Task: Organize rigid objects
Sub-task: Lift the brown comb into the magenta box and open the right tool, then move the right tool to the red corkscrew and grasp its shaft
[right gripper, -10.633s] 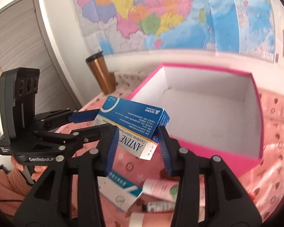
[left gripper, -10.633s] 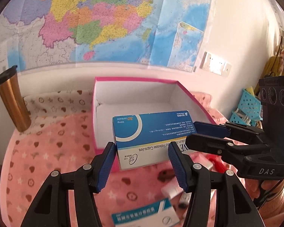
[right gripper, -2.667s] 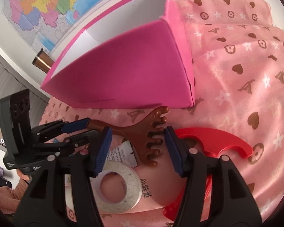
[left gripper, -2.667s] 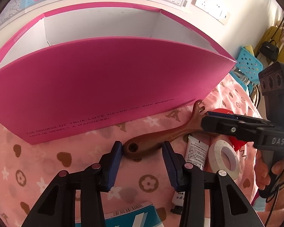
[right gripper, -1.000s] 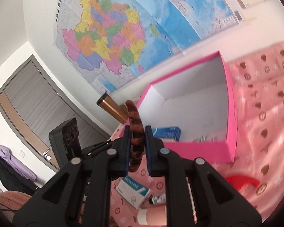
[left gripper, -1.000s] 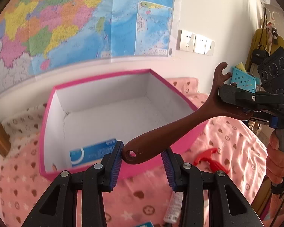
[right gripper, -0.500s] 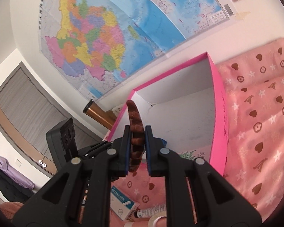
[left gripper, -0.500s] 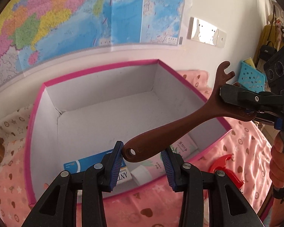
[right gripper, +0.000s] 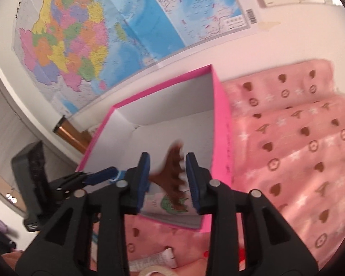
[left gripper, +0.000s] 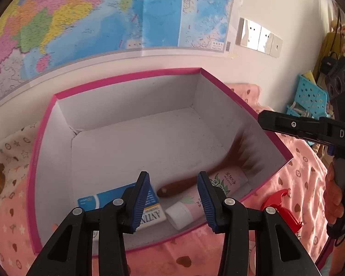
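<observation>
A brown wooden comb-shaped tool (left gripper: 186, 184) shows as a blur inside the pink box (left gripper: 46, 138), dropping onto a pink tube (left gripper: 220, 184) next to a blue medicine box (left gripper: 108, 199). My left gripper (left gripper: 174, 197) hangs over the box's near edge, its jaws opening, its pads off the tool's handle. My right gripper (right gripper: 168, 179) is over the box's right side, its jaws opening too. The tool's toothed head (right gripper: 173, 172) blurs past the pads, free of them. The right gripper's finger (left gripper: 287, 124) reaches in from the right.
A red plastic piece (left gripper: 278, 202) lies on the pink patterned cloth (right gripper: 299, 138) right of the box. A white tube (right gripper: 158, 260) and a tape roll (right gripper: 154, 272) lie in front. A copper tumbler (right gripper: 71, 135) stands at the left, a blue basket (left gripper: 310, 96) at the right.
Both grippers have let go of the brown tool, which has dropped from between them into the box. Both grippers' jaws stand wider than half a second ago.
</observation>
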